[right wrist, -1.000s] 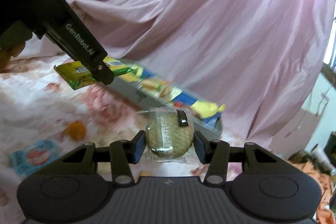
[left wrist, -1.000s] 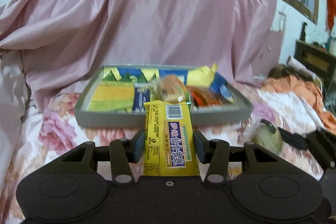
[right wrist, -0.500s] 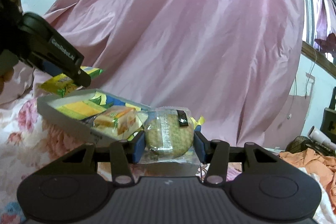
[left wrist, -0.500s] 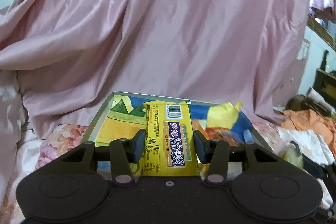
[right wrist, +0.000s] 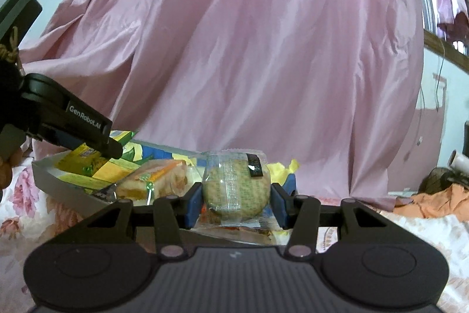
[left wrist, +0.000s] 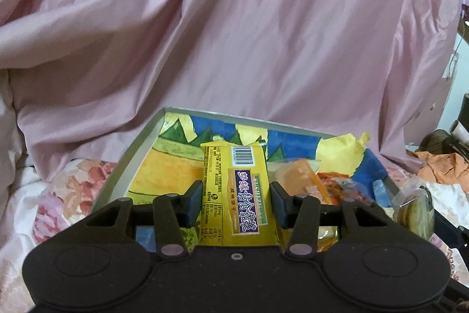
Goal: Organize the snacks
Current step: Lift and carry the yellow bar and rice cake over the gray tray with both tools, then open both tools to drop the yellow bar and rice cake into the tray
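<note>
Nearest in the left wrist view, the left gripper (left wrist: 236,203) is clamped on a yellow cracker pack (left wrist: 234,189), both pads pressing its sides, barcode end pointing away. The pack hangs over the near left part of the tray (left wrist: 123,166), above the tray's painted floor, not yet set down.

In the right wrist view, the right gripper (right wrist: 236,197) is closed on a round biscuit (right wrist: 236,187) in a clear wrapper, pads against its edges. It hovers at the tray's near right side; whether it is over the rim or just short of it I cannot tell.

Inside the tray, beyond both grippers, several snacks already lie: a wrapped sandwich cake (right wrist: 154,178) toward the middle, a yellow packet (left wrist: 341,153) at the far right corner, and some red-orange wrappers (left wrist: 337,187) near that packet. The tray's left half looks mostly bare.

Behind the tray hangs a pink sheet (left wrist: 234,34); the tray rests on a floral bedspread (left wrist: 49,195).

My reading: the work is well along. A share of the snacks is in the tray, two more are carried and about to be placed. What is left is releasing both, and any snacks outside the tray that these views do not show.
</note>
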Demonstrator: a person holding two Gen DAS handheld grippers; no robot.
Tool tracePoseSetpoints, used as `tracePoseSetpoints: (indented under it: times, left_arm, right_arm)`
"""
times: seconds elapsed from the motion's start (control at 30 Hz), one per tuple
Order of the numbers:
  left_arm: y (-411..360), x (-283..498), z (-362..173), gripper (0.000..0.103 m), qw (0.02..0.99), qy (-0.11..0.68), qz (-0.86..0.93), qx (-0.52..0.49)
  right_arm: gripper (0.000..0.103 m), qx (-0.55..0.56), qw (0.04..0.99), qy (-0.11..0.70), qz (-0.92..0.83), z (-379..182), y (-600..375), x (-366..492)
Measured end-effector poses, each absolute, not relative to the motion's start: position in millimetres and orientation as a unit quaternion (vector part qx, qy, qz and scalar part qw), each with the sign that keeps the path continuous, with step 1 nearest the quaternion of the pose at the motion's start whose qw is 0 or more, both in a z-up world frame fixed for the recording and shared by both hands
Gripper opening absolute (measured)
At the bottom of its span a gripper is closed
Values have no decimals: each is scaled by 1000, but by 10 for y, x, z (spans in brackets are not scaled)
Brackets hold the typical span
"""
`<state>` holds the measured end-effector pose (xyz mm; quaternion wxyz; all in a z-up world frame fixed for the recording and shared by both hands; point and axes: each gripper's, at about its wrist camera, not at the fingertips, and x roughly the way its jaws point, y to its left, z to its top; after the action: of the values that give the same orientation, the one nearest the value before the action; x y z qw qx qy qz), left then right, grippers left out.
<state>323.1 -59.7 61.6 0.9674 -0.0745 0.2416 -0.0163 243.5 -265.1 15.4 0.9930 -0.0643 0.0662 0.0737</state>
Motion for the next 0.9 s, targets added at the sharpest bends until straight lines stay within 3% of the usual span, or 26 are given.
tracePoseSetpoints:
  times: [0.43, 0.6, 0.7, 0.9]
  left_arm:
    - [-586, 3332, 459, 49, 961, 263, -9, -86]
    - [-582, 3267, 500, 72, 960, 260, -2, -99]
    - [-579, 3188, 553, 81, 963, 251, 0, -98]
    - [-527, 2968, 705, 95, 968, 226, 5, -108]
  right_arm:
    - [55, -12, 992, 95, 83, 39, -2751, 2621]
    - [61, -10, 992, 98, 80, 60, -2753, 2634]
    - [65, -9, 992, 98, 78, 76, -2743, 2615]
    - [83, -2, 995, 72, 70, 213, -2757, 2476]
